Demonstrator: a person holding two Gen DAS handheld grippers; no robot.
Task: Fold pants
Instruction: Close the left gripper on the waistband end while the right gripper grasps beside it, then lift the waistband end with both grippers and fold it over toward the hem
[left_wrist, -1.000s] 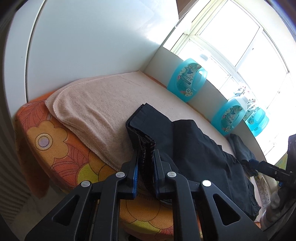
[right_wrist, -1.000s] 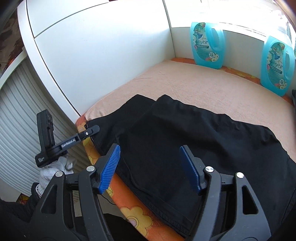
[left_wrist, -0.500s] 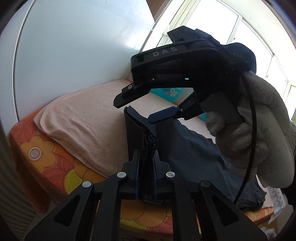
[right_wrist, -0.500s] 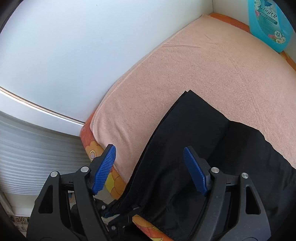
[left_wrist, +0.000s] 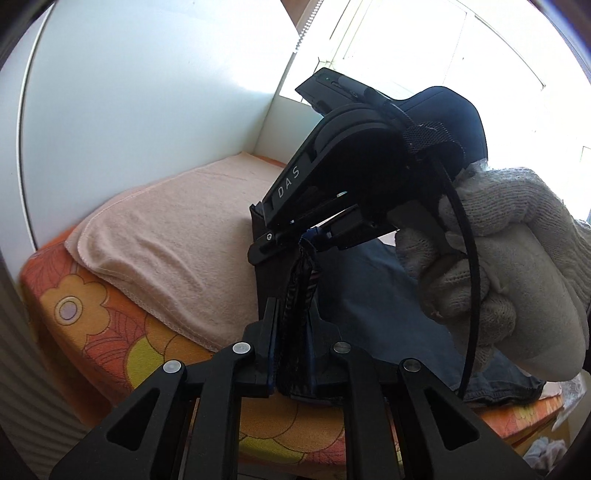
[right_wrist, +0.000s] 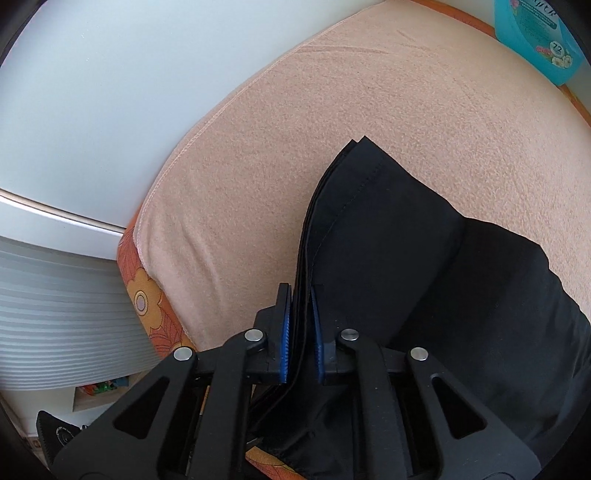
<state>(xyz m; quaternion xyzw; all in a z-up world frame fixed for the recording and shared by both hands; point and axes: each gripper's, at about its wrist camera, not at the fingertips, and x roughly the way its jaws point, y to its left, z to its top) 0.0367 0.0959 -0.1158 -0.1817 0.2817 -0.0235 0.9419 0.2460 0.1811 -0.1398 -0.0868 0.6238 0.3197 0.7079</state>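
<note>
The black pants (right_wrist: 424, 258) lie on a peach towel (right_wrist: 332, 129) over a flowered pad; they also show in the left wrist view (left_wrist: 369, 314). My left gripper (left_wrist: 293, 332) is shut on the bunched leg ends near the pad's front edge. My right gripper (right_wrist: 300, 325) is shut on the same stacked hem edge, a little farther along it. In the left wrist view the right gripper (left_wrist: 310, 236), held by a white-gloved hand (left_wrist: 498, 277), sits just above and beyond the left one, clamped on the fabric.
A white cabinet wall (left_wrist: 147, 110) borders the pad on the left. The flowered orange pad edge (left_wrist: 110, 325) drops off at the front. A blue detergent bottle (right_wrist: 535, 40) stands at the far right corner. A slatted white radiator (right_wrist: 55, 314) is below left.
My right gripper came down onto the hem and closed on it; half a second ago it was open above the pants. My left gripper kept its hold.
</note>
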